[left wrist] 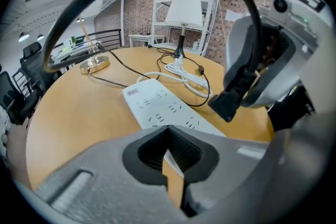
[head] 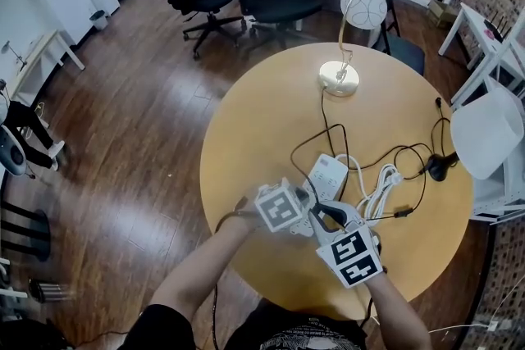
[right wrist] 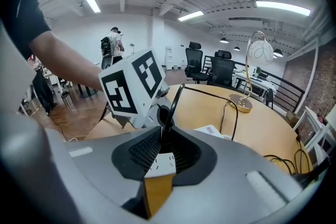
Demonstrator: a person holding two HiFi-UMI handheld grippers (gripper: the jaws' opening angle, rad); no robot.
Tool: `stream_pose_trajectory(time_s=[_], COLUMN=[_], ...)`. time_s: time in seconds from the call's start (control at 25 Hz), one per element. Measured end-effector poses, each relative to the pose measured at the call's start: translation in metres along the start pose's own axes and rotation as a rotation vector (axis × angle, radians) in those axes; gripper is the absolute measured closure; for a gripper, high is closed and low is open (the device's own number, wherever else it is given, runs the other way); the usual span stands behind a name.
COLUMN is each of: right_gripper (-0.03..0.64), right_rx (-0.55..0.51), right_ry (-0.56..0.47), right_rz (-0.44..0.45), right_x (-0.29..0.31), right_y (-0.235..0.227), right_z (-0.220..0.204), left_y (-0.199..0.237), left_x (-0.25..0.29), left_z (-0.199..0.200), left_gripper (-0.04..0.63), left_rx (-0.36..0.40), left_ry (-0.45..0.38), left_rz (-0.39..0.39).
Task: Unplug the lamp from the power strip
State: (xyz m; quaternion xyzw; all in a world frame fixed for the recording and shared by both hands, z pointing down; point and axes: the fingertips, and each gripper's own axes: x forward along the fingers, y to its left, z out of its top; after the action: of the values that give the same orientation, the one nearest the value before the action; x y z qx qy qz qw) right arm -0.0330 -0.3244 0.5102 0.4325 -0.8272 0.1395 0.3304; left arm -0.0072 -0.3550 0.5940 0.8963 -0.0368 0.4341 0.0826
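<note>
On the table the lamp stands far off. Its cord runs to the strip near us. Our left gripper, jaws drawn together on nothing, sits over the strip, probably to steady it. Our right gripper pinches the plug, ready to pull.

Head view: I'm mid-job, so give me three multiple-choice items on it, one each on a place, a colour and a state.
1. Where does the strip lie?
A) on the table, near its middle
B) on the floor
C) on a chair

2. What colour is the strip?
A) black
B) white
C) red

3. What is in the right claw?
A) nothing
B) a white cable
C) the black plug

Answers:
1 A, it lies flat on the wood.
2 B, it is white in every view.
3 C, the cord rises from the claw, and the left gripper view shows the plug pinched.
</note>
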Motion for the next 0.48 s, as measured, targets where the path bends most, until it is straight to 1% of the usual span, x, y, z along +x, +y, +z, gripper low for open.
stream_pose_trajectory(time_s=[0.08,0.2,0.28,0.36,0.48], right_gripper=[0.555,0.557,0.557,0.558,0.558], right_rx=[0.010,0.039,0.068,0.102,0.163], right_ry=[-0.011,-0.019,-0.022,-0.022,-0.026], right_rz=[-0.006,-0.027,-0.044,-0.063,-0.089], right_x=[-0.006,-0.013,-0.016,-0.018,-0.021], right_y=[-0.001,-0.004,-0.007,-0.010,-0.016], right_z=[0.000,-0.006,-0.013,-0.023,-0.038], left_y=[0.001,0.000,0.000,-0.001,-0.008], left_x=[-0.001,-0.002,-0.003,-0.007,-0.019], left_z=[0.005,0.006,0.005,0.006,0.013], left_gripper=[0.594,0.594,0.594,0.594,0.594], left_rx=[0.038,0.048,0.061,0.046,-0.027], left_ry=[-0.024,-0.041,-0.058,-0.094,-0.180], left_rz=[0.021,0.053,0.095,0.124,0.139])
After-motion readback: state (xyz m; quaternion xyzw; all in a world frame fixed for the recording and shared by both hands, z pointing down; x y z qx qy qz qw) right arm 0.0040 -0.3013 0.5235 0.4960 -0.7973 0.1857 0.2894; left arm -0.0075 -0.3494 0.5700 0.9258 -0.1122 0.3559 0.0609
